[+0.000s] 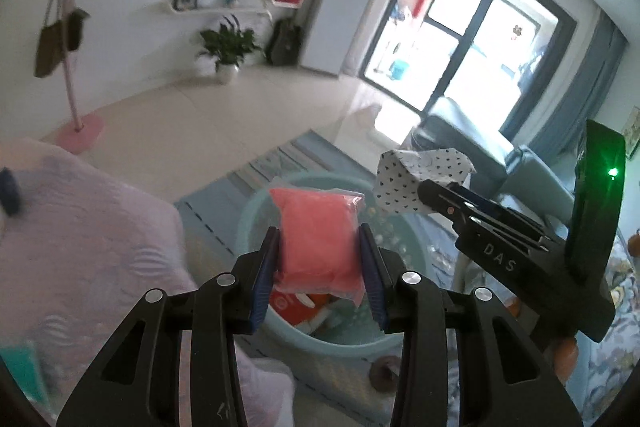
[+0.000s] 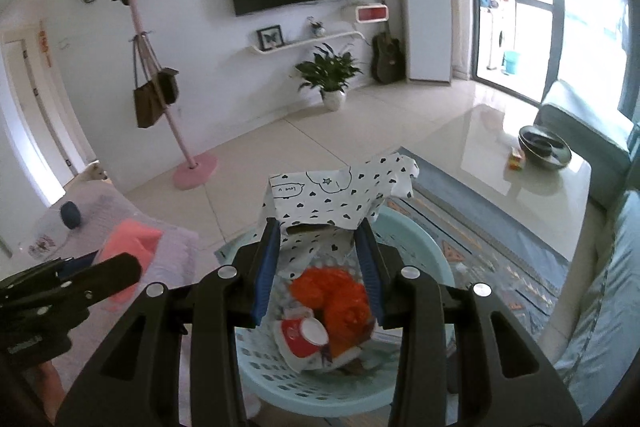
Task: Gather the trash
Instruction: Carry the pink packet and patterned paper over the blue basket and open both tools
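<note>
"DAS" reads on the right gripper (image 1: 430, 193); "love u" on the heart-print paper (image 2: 340, 191) it pinches, frame centre. Left gripper (image 1: 320, 259) clamps the pink packet (image 1: 316, 235), centre frame, over the pale-blue basket (image 2: 416, 231).

Pink plastic-wrapped packet (image 1: 318, 241) and heart-print crumpled paper (image 2: 340, 195) held above pale-blue basket (image 2: 420, 227), orange trash inside
</note>
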A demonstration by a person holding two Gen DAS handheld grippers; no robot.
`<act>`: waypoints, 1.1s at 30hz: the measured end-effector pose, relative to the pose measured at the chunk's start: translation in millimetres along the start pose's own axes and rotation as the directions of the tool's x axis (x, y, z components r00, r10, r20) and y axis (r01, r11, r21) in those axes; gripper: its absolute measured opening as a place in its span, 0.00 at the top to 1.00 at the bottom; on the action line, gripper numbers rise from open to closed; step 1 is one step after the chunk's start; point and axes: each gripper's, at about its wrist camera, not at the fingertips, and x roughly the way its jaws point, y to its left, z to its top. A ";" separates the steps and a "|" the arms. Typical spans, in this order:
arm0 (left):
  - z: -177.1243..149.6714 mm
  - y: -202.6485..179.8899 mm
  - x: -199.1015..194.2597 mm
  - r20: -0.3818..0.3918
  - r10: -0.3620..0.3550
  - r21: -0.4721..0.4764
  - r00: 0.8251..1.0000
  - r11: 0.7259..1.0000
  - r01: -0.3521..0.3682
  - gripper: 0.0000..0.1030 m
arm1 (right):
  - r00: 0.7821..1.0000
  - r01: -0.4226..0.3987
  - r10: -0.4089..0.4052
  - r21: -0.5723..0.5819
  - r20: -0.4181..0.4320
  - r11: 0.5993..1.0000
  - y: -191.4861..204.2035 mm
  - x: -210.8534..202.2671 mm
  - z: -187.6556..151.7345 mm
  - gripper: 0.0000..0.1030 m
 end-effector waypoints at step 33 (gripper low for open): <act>-18.2 -5.3 -33.3 0.056 -0.008 0.017 0.998 1.000 0.007 0.33 | 0.996 -0.070 0.072 0.044 -0.055 0.997 16.4 -7.0 -15.9 0.38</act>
